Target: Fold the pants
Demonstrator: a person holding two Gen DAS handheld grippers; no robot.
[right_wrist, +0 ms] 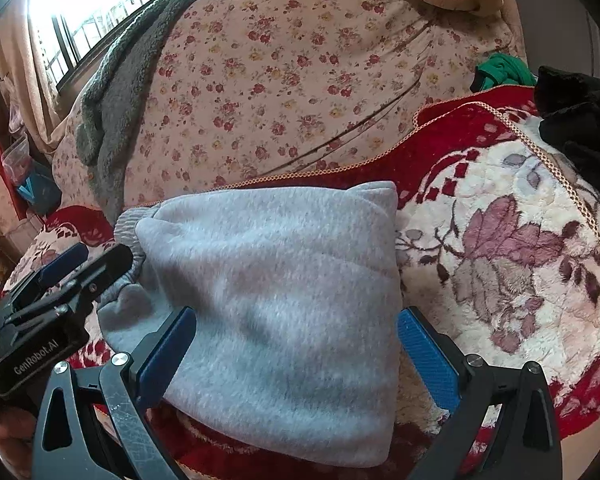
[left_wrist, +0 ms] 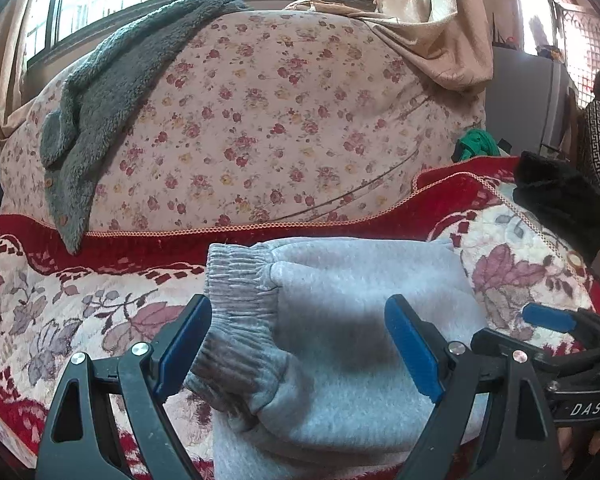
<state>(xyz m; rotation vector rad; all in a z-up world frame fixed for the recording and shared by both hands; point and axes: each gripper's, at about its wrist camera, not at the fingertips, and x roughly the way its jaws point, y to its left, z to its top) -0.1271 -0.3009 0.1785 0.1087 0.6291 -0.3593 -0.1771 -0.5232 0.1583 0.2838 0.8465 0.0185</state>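
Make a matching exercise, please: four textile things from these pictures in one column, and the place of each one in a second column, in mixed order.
Things:
1. grey pants
2. grey fleece garment
3. green cloth
4. black furry item

Places:
A. behind the red blanket's far edge, right of the floral quilt
B. draped over the left side of the floral quilt
C. folded on the red blanket, in front of both grippers
D. on the blanket's right edge

Pairs: 1-C, 2-B, 3-A, 4-D

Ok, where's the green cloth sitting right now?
In both wrist views the green cloth lies at far right, bunched between the floral quilt and the red blanket's back edge, left of the black garment.
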